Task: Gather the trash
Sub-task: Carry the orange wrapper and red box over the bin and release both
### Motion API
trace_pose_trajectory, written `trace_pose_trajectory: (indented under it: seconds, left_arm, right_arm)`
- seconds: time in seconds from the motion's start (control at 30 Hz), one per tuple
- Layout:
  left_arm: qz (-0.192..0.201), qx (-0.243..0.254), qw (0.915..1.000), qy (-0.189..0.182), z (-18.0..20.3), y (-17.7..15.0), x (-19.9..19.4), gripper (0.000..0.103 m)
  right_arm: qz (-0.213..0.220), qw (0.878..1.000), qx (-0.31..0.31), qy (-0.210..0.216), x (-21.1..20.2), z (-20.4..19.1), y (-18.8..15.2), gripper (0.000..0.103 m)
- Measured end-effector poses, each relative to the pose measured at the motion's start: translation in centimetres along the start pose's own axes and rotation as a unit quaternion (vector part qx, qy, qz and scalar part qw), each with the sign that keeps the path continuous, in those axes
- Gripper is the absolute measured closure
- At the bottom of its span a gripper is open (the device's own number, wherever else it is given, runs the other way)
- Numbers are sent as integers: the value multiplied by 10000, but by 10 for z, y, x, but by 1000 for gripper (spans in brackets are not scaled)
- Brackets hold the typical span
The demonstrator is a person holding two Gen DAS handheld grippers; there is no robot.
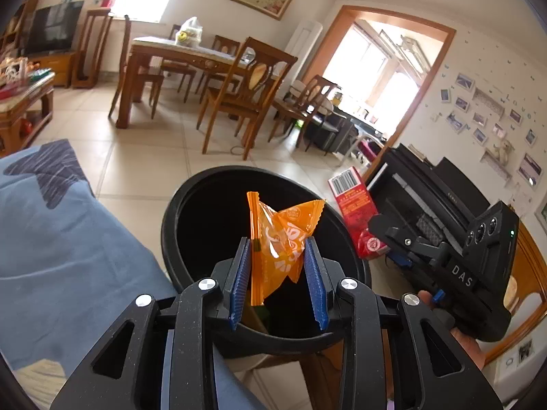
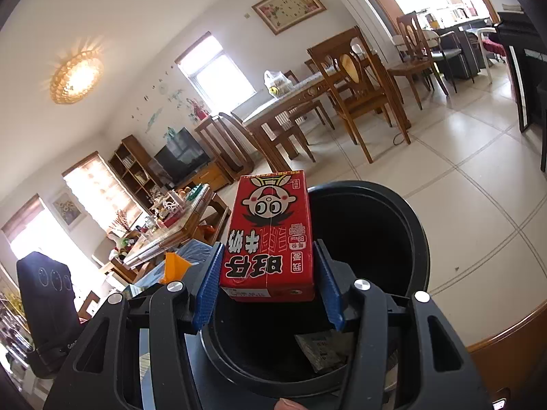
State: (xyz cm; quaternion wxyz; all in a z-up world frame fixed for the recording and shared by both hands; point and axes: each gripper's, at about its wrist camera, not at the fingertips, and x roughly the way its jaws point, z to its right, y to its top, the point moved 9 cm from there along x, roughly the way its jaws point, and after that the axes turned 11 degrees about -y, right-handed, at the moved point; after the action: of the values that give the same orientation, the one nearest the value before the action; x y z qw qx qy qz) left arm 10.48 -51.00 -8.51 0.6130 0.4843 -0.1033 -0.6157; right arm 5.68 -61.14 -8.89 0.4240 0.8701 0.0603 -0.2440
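Left wrist view, bin: black round trash bin point(image 1: 191, 205) on the tiled floor, mouth open.
Right gripper: the right gripper point(image 2: 268, 273) is clenched on a red milk carton point(image 2: 270, 235), held above the bin's near rim point(image 2: 403, 225).
Left gripper: the left gripper point(image 1: 278, 275) pinches an orange wrapper point(image 1: 278, 235) over the bin's mouth.
Inside the bin: a grey packet point(image 2: 321, 348) lies at the bottom.

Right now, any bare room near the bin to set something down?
Bare cream tile floor lies between the round black plastic bin and the wooden dining chairs. The bin mouth is crowded: the orange crinkled wrapper and red milk carton hang over it. Blue cushion flanks it.
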Motion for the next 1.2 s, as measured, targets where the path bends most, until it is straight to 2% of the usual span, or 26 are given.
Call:
trace_pose_trajectory:
  seconds: [0.6, 0.63, 0.7, 0.73, 0.8, 0.83, 0.87, 0.9, 0.97, 1.1, 1.2]
  left_arm:
    - [-387, 221, 9990, 99, -3, -10, 37, 71]
    - [-452, 218, 9987, 94, -3, -12, 41, 69]
    - [-478, 237, 9984, 191, -3, -13, 43, 50]
    - [-471, 256, 9983, 238, -3, -14, 43, 47]
    - [-495, 321, 9979, 267, -2, -15, 42, 43]
    - [-509, 357, 9977, 281, -2, -14, 41, 42]
    - [-488, 403, 9975, 312, -1, -14, 39, 36]
    - [-460, 440, 9974, 347, 0, -12, 37, 25]
    - [-311, 575, 9969, 448, 3, -8, 29, 14]
    - [-233, 802, 9951, 531, 14, -6, 17, 9]
    - [-156, 896, 9942, 575, 20, -6, 3, 7]
  right_arm:
    - [-263, 9995, 170, -84, 19, 15, -9, 50]
    - [-290, 9994, 182, -73, 21, 15, -8, 49]
    - [-338, 9992, 235, -6, 24, 14, -7, 46]
    - [-317, 9991, 272, 11, 23, 14, -5, 37]
    - [-247, 9990, 362, 47, 21, 15, -1, 30]
    - [-230, 9990, 386, 73, 20, 15, 1, 30]
    - [-203, 9989, 402, 92, 18, 15, 2, 30]
    - [-169, 9990, 407, 95, 16, 15, 3, 28]
    - [-132, 9990, 406, 104, 11, 14, 3, 25]
    - [-135, 9991, 395, 98, 8, 14, 2, 25]
    - [-134, 9990, 424, 88, 4, 12, 1, 18]
